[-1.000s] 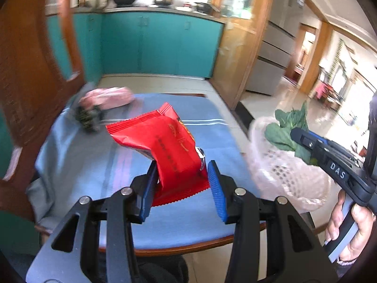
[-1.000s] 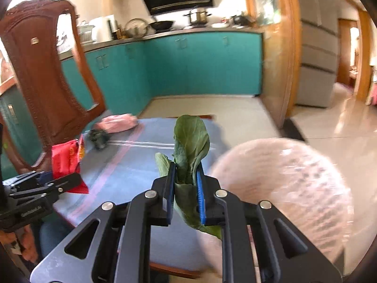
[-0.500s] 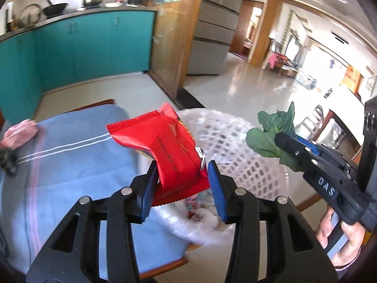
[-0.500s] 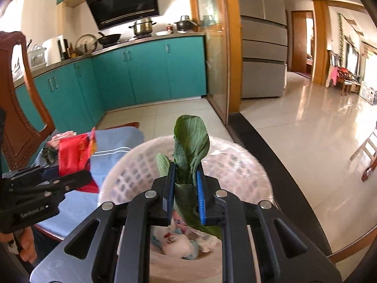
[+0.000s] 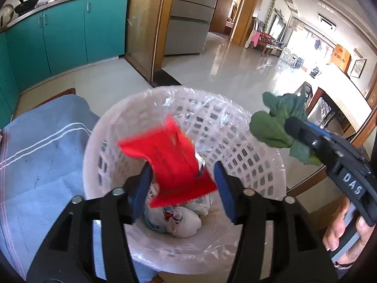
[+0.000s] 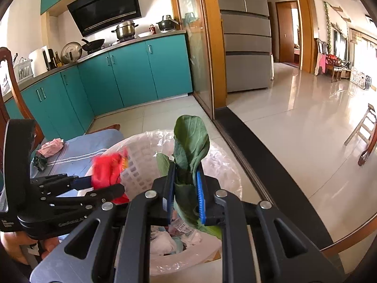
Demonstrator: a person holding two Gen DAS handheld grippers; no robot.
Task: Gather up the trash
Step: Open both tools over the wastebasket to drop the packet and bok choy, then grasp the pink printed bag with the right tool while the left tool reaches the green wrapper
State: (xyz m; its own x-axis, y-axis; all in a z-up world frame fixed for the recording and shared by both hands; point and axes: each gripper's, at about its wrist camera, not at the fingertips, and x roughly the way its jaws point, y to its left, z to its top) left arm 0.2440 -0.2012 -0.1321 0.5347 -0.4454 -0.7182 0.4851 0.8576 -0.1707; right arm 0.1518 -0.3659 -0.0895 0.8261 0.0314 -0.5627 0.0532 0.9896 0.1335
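Note:
A white lattice trash basket (image 5: 254,155) lined with clear plastic stands beside the table; it also shows in the right wrist view (image 6: 141,165). My left gripper (image 5: 182,181) is open above it. A red snack wrapper (image 5: 169,162), blurred, is loose between its fingers over the basket, also seen in the right wrist view (image 6: 108,169). My right gripper (image 6: 186,188) is shut on a green leaf (image 6: 190,146) over the basket's right rim; the leaf shows in the left wrist view (image 5: 275,127). Crumpled white and coloured trash (image 5: 181,219) lies inside.
A table with a blue striped cloth (image 5: 40,165) is left of the basket. A pink crumpled thing (image 6: 50,147) and a dark wrapper (image 6: 40,162) lie on it. A wooden chair (image 6: 9,89) stands at far left. Teal cabinets (image 6: 132,70) are behind.
Both grippers swung from the table to above the basket. My left gripper has opened wider and the red wrapper has come loose and blurred. The right gripper still holds the leaf.

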